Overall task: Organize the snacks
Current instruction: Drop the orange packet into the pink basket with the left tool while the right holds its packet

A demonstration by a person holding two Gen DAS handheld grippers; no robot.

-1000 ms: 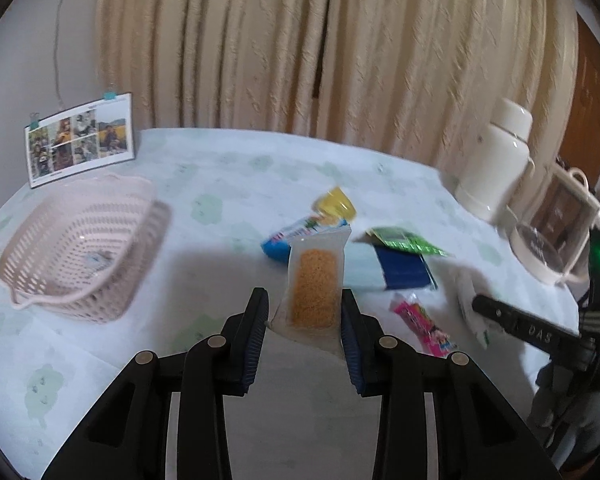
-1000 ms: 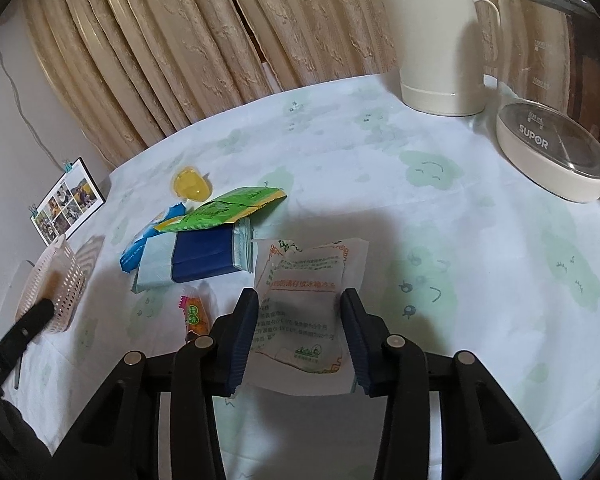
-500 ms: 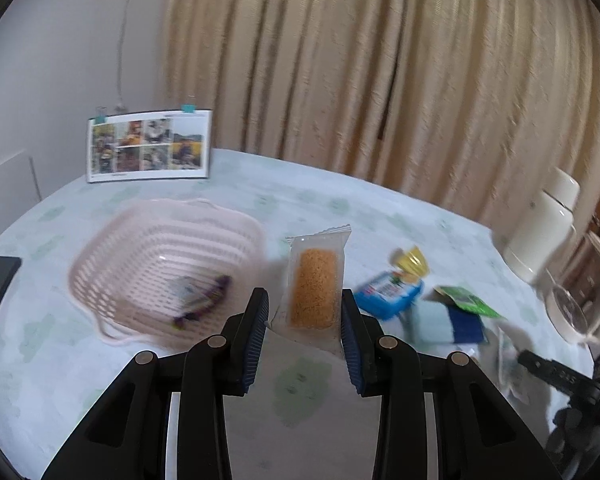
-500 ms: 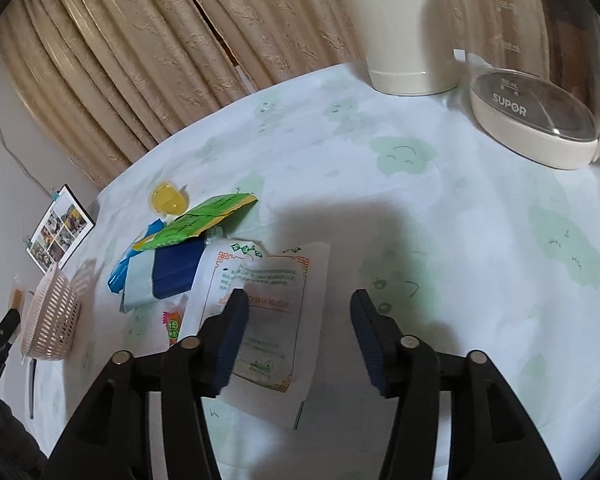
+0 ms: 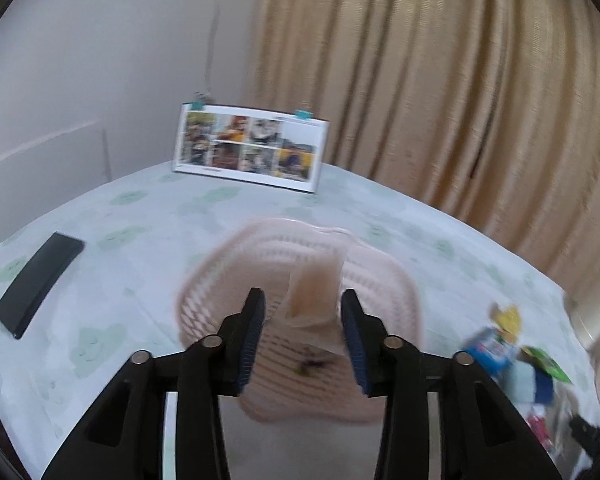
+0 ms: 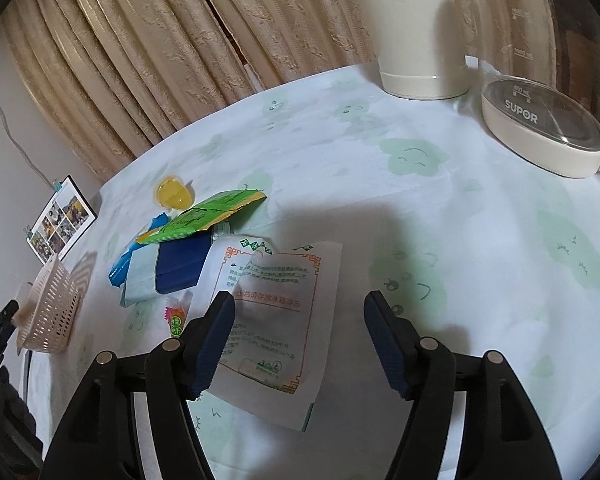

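Beige curtains hang behind a round table (image 6: 440, 208) covered in a pale cloth with green cloud prints; a photo card (image 5: 250, 152) stands at the back, upper centre of the left view, and a dark phone-like slab (image 5: 38, 286) lies at mid-left. The left claw (image 5: 302, 334) is over the pink basket (image 5: 384, 280), its pads spread a little with a clear cracker packet (image 5: 314, 294) between them; the blur makes it impossible to tell whether they grip it. At least one small dark-wrapped sweet (image 5: 310, 365) lies in the basket already.

The right claw (image 6: 299, 338) is spread wide above a white printed sachet (image 6: 276, 308) lying flat on the table at lower centre. Up and left of it sits the remaining heap: a green packet (image 6: 204, 214), a blue-and-pale pack (image 6: 168, 270), a yellow jelly cup (image 6: 173, 193) and a small pink candy (image 6: 176, 320). A white flask (image 6: 412, 28) and a glass kettle (image 6: 548, 120) stand at upper right.

By my reckoning the job is early: most snacks remain outside the basket.
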